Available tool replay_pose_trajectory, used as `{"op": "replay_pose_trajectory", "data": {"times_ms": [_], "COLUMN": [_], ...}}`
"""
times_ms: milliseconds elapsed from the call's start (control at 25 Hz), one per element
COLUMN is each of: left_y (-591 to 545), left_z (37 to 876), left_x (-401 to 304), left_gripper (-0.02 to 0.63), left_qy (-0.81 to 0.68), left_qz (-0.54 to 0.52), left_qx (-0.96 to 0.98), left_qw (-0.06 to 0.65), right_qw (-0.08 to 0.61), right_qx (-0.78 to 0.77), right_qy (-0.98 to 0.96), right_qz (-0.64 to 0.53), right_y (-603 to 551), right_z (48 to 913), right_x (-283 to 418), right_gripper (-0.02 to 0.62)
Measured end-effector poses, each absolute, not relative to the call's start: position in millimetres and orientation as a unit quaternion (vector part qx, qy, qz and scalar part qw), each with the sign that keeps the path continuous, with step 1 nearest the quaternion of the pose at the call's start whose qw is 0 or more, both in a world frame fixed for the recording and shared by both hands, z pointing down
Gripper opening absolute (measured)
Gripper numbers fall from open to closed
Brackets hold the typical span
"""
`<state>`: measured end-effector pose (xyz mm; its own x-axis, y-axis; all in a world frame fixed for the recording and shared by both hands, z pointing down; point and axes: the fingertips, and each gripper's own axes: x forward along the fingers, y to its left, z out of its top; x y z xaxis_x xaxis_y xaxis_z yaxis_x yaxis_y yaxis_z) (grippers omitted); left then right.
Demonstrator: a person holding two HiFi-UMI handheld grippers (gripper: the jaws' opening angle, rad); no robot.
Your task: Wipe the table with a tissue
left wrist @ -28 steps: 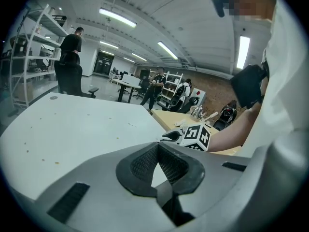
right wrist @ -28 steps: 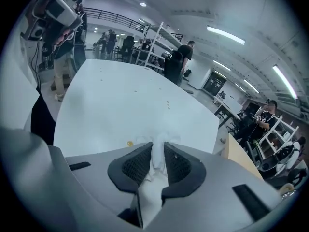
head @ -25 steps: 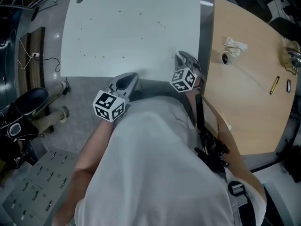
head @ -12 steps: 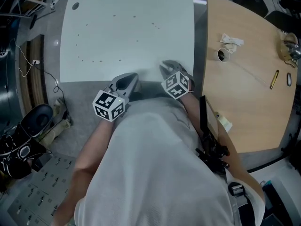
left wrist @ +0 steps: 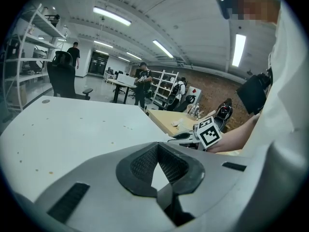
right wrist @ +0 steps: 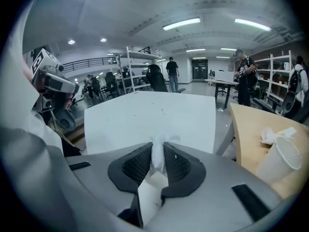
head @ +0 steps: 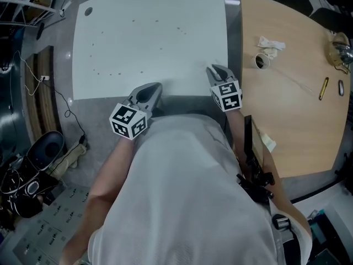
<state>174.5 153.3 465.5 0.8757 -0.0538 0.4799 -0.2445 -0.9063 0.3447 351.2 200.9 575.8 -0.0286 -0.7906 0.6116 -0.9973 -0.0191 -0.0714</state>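
Tissue (right wrist: 157,159), one, clenched in the right gripper (head: 216,70); left gripper (left wrist: 157,148) closed, empty.

1. White table (head: 149,43): smooth, matt top, lightly speckled.
2. Side table (head: 287,109): pale wood grain, satin sheen.
3. Tissue (right wrist: 157,156): thin, creased white paper.
4. Right gripper (head: 215,69): matt grey plastic; black pads (right wrist: 135,167) rough, ridged.

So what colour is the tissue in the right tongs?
White. The tissue shows best in the right gripper view.
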Motion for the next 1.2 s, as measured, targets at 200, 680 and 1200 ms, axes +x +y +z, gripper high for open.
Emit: {"op": "replay_pose_trajectory", "data": {"times_ms": [200,680,1200], "left_y": [148.4,117.1,67.3], "left_z": [471.9,477.1,478.7], "left_x": [172.3,135.4,88.2], "left_gripper": [0.006,0.006,0.006], "left_qy": [-0.061,-0.006,0.022], "left_qz": [0.237,0.241,0.249], "left_qx": [0.948,0.949,0.947], "left_qw": [0.203,0.205,0.201], "right_qw": [0.233,0.281,0.243], "right_qx": [0.671,0.751,0.75], "right_qy": [-0.651,-0.527,-0.549], "right_qz": [0.267,0.281,0.278], "right_y": [213.1,234.0,182.2], "right_z": [588.2,608.2,608.7], "right_x": [338.1,321.3,228.7], "right_gripper": [0.067,0.067,0.067]}}
